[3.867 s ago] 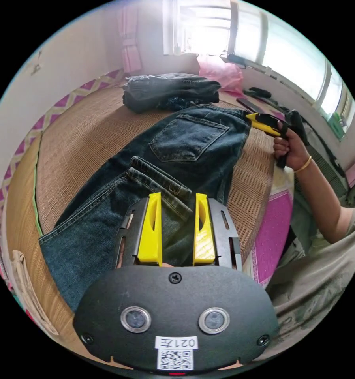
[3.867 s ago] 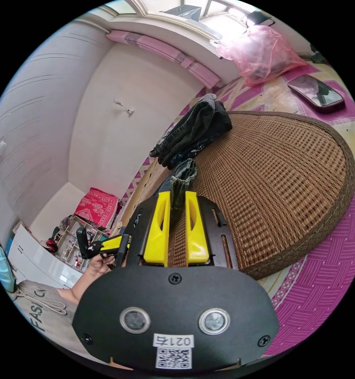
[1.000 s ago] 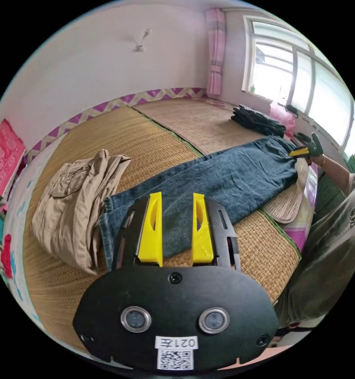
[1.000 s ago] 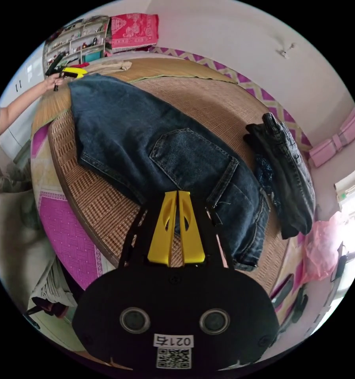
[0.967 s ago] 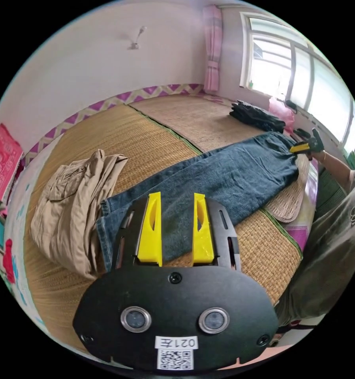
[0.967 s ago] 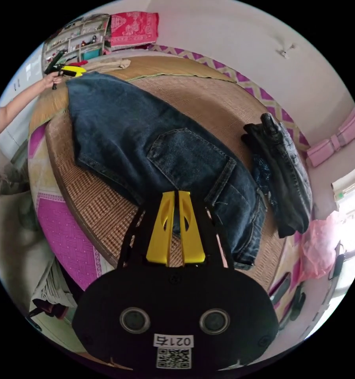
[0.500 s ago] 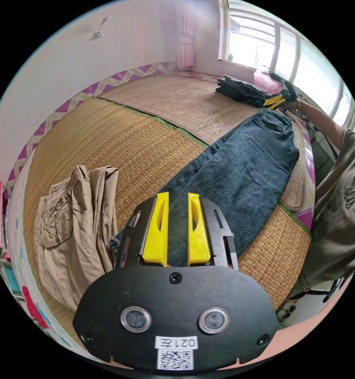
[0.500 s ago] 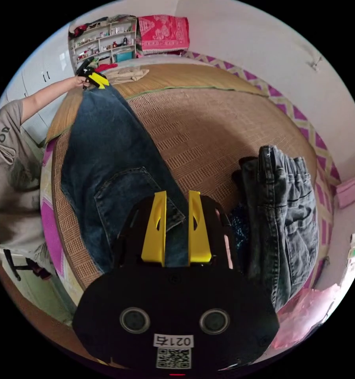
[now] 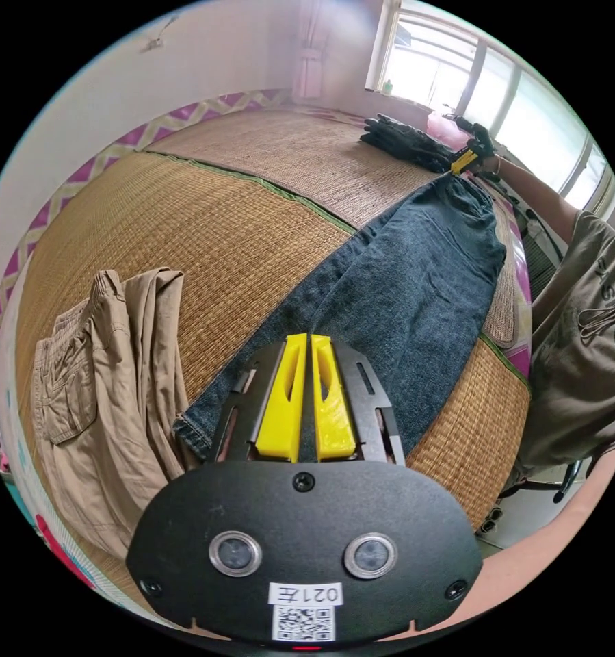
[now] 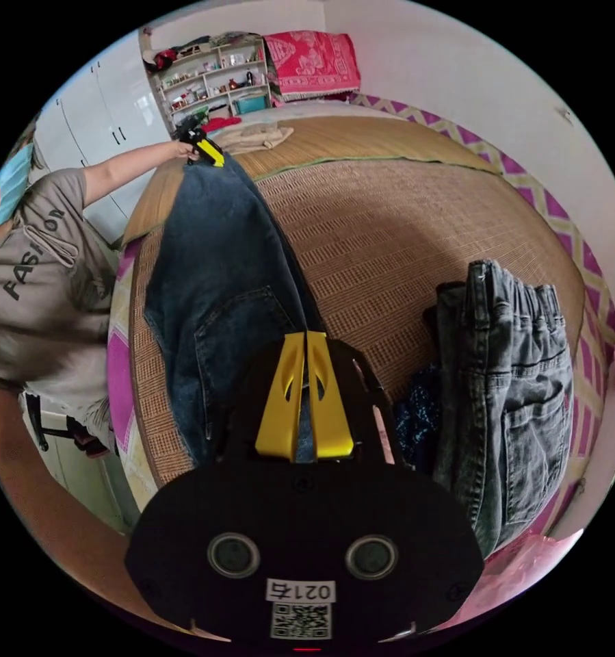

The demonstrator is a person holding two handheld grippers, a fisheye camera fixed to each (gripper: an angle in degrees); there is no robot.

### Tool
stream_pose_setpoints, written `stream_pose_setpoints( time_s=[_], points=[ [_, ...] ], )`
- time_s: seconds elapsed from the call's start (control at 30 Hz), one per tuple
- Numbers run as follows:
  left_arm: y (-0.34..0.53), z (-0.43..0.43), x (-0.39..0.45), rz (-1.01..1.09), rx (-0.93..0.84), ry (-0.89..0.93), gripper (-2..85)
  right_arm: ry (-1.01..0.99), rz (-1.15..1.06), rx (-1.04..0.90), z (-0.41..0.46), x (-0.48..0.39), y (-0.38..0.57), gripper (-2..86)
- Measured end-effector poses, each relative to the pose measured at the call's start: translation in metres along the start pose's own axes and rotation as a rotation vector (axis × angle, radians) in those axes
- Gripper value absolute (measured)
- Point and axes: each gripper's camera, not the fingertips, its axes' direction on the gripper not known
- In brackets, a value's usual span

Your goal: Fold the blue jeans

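The blue jeans [image 9: 403, 287] lie stretched out long on the woven mat, legs doubled one on the other. My left gripper [image 9: 306, 340] is shut on the hem end of the legs, with denim pinched between the yellow jaws. At the far end, my right gripper [image 9: 463, 161] sits at the waistband. In the right gripper view the jeans [image 10: 211, 274] run away from me with a back pocket up. There my right gripper [image 10: 306, 337] is shut on the waistband edge, and the left gripper [image 10: 210, 153] is at the far hem.
Khaki trousers [image 9: 102, 383] lie beside the hem end. A folded stack of dark and grey jeans [image 10: 512, 383] lies right next to the waistband. The person's torso [image 9: 581, 342] stands at the mat's edge. A pink bag [image 10: 519, 568] and shelves [image 10: 204, 75] are farther off.
Half a second ago both pairs of jaws stood open over the ends of the jeans; both have now shut on the denim. Both cameras have shifted slightly.
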Motion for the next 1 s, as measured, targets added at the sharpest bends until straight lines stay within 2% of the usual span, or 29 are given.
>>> stream_pose_setpoints(
  time_s=[0.1,0.27,0.43,0.57,0.73,0.87,0.97,1.0],
  points=[
    [0.001,-0.011,0.011,0.026,0.026,-0.052,-0.7,0.034,-0.022,0.049,-0.022,-0.017,0.011,-0.9],
    [0.045,-0.103,0.073,0.116,0.235,-0.102,-0.9,0.127,-0.138,0.172,-0.087,-0.106,0.054,-1.0],
    [0.163,-0.173,0.189,0.164,0.349,-0.113,-0.9,0.146,-0.157,0.222,-0.114,-0.219,0.128,-1.0],
    [0.244,-0.152,0.245,0.101,0.354,-0.038,-1.0,0.117,-0.077,0.114,-0.078,-0.294,0.177,-1.0],
    [0.323,-0.045,0.247,-0.105,0.317,0.122,-0.9,0.033,0.068,-0.002,0.005,-0.311,0.221,-1.0],
    [0.355,-0.017,0.227,-0.208,0.393,0.228,-0.9,-0.034,0.173,0.060,0.020,-0.304,0.245,-0.9],
    [0.367,-0.024,0.230,-0.181,0.389,0.253,-0.8,-0.066,0.179,0.115,-0.002,-0.308,0.252,-0.5],
    [0.375,-0.036,0.232,-0.170,0.451,0.254,-0.8,-0.075,0.166,0.134,-0.007,-0.309,0.253,-0.3]
  ],
)
